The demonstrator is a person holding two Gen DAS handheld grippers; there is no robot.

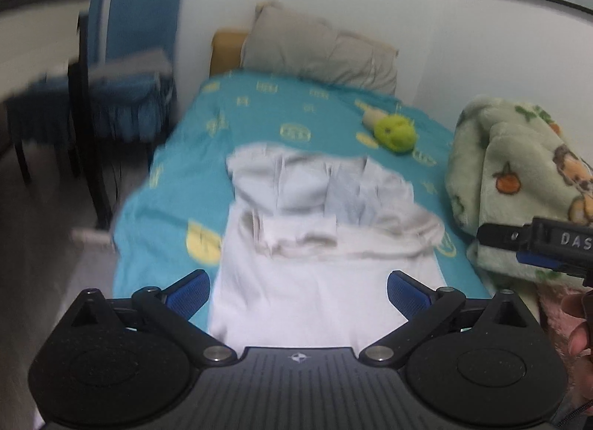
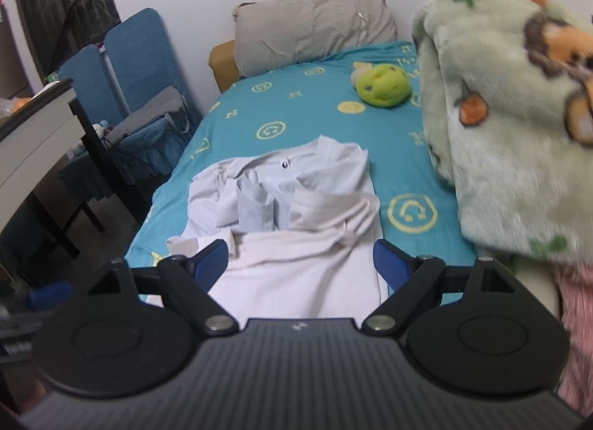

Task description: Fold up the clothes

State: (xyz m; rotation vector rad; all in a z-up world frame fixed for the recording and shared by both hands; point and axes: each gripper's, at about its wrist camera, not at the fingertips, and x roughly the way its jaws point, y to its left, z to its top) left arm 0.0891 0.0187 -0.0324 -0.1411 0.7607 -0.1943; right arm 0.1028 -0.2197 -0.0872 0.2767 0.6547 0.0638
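A white shirt lies partly folded on the teal bed sheet, its collar end bunched toward the pillow. It also shows in the right wrist view. My left gripper is open and empty, held above the shirt's near end. My right gripper is open and empty, also above the shirt's near end. The right gripper's body shows at the right edge of the left wrist view.
A grey pillow lies at the bed's head. A green plush toy sits on the sheet. A green fleece blanket is heaped on the right. Blue chairs and a table stand left of the bed.
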